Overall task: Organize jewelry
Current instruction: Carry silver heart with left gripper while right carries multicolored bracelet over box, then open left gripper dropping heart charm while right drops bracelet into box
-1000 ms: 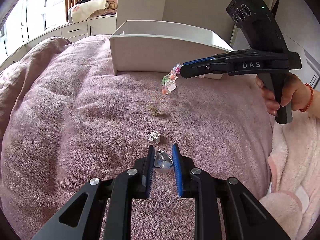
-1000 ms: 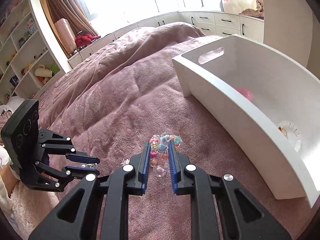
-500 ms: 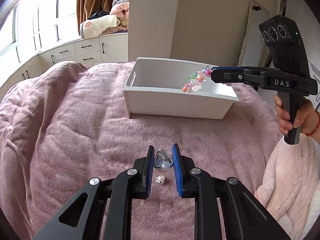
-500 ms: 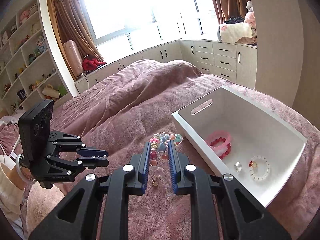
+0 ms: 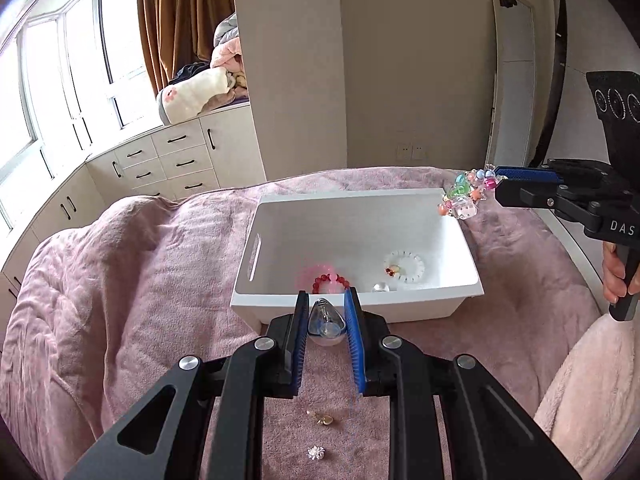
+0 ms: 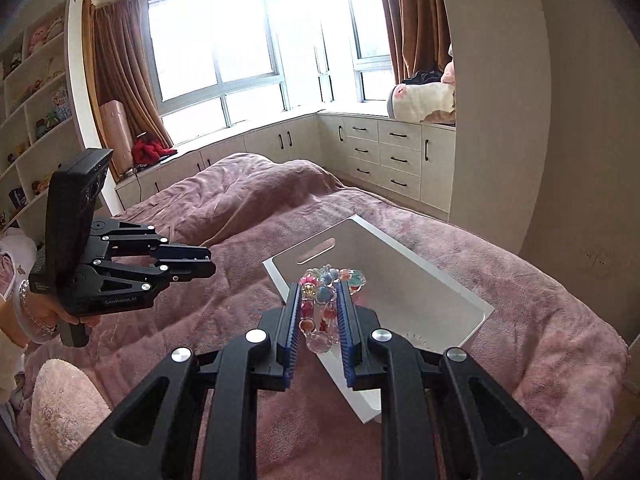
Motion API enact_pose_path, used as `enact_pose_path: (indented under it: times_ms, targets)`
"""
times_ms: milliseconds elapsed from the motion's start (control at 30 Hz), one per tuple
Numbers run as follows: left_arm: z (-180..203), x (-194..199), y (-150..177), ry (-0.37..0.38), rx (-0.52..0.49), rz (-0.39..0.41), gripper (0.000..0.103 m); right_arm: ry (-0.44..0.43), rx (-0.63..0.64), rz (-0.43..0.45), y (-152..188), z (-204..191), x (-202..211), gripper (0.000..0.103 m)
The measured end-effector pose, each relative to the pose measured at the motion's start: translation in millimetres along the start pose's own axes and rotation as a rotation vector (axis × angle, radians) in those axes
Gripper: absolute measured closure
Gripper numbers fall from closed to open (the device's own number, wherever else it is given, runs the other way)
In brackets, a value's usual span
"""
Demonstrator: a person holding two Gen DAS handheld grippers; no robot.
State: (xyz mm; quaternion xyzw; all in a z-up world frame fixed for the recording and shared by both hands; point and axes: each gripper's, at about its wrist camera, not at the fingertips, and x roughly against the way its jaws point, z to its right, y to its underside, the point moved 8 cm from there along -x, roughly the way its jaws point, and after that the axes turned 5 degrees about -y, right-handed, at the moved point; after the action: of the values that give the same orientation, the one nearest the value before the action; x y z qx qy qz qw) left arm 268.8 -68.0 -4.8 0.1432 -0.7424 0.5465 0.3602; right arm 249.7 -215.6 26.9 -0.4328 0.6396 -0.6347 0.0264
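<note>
Since a second ago both grippers have risen from the bedspread and come over toward the white bin [image 5: 356, 302], whose interior now shows in the left wrist view. The surface is a bed under a plush mauve blanket [image 5: 132, 280], rumpled into soft folds; beyond it stand cream drawer cabinets [image 6: 384, 152] below a bay window with brown curtains [image 6: 412, 16], and open shelves [image 6: 28, 92] line the far wall. The left gripper [image 5: 327, 312] is clamped on a clear, teardrop-shaped glass pendant [image 5: 325, 322], held between its blue ribbed pads just short of the bin's near wall. The right gripper [image 6: 319, 304] is clamped on a bracelet of mixed colored translucent beads [image 6: 326, 292], which hangs above the bin's far right corner in the left wrist view. Inside the bin lie a red and pink beaded bracelet [image 5: 326, 278], a clear beaded bracelet [image 5: 404, 266] and a small shiny piece [image 5: 380, 288], possibly a ring. On the blanket below the left gripper remain a small gold-toned item [image 5: 323, 419] and a silvery flower-shaped one [image 5: 316, 452], well apart from the bin.
</note>
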Motion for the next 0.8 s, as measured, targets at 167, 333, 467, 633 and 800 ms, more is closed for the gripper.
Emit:
enact_pose_path:
  times_ms: [167,333,467,633,800]
  targets:
    - [8.2,-16.7,-38.4,-0.005,0.013,0.003,0.08,0.016,-0.049,0.024,-2.5,25.4,10.7,0.085]
    - [5.7,-54.8,-61.4,0.014,0.066,-0.053,0.08,0.023,-0.079,0.025,-4.4,45.8,11.2,0.085]
    - [8.3,-82.3,-69.2,0.011,0.069,-0.091,0.08,0.023,-0.09,0.016,-6.2,57.7,2.5,0.085]
    - [17.1,-116.6,-61.4,0.021,0.071,-0.172,0.08,0.032,-0.064,-0.008,-3.3,62.9,-17.1,0.085]
    - [24.5,-141.8,-52.4,0.061,0.103,-0.215,0.08,0.015,-0.093,-0.036,8.7,67.6,-34.5,0.085]
